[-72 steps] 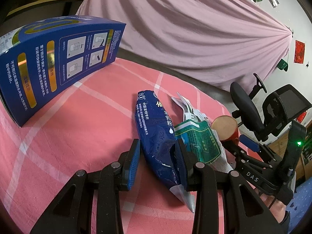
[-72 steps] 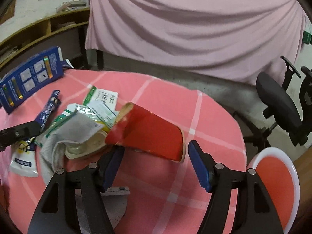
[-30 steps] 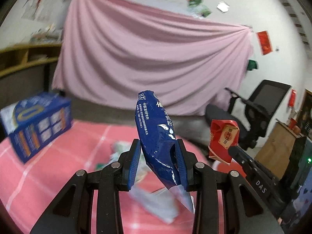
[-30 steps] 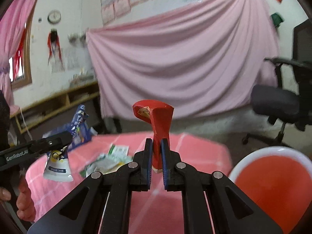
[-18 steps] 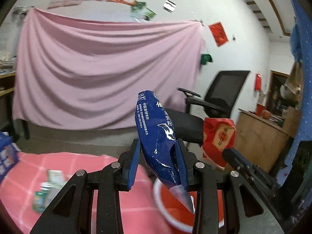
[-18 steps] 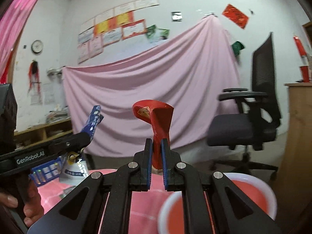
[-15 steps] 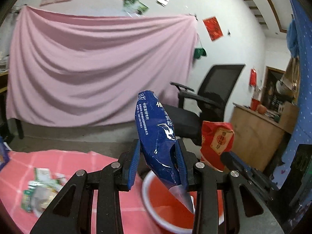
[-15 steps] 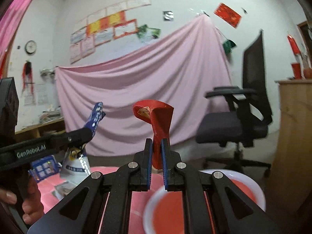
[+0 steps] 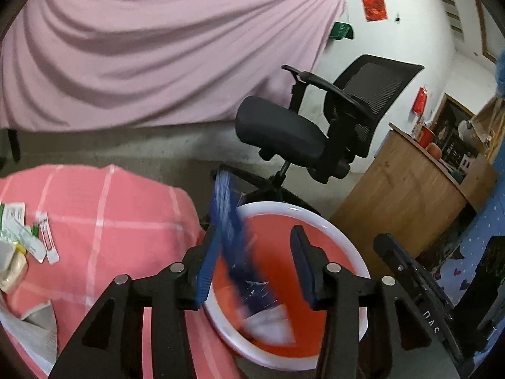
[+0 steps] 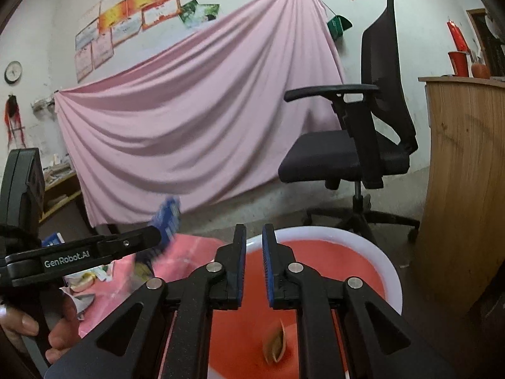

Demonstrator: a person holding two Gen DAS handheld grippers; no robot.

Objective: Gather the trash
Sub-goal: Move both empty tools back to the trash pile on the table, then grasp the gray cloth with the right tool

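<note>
Left gripper [image 9: 254, 265] wide open, blurred blue pouch [image 9: 235, 240] loose between its fingers, centre frame over the red basin [image 9: 344, 243]. Right gripper [image 10: 253, 262] slightly open, empty. Pouch looks light, floppy, slick; grip mid-body.

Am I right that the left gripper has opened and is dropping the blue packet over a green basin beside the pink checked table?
Not quite: the basin is red inside with a white rim, not green, as the left wrist view shows. The rest holds: the left gripper is open, and the blurred blue packet is over the basin beside the pink checked table.
</note>
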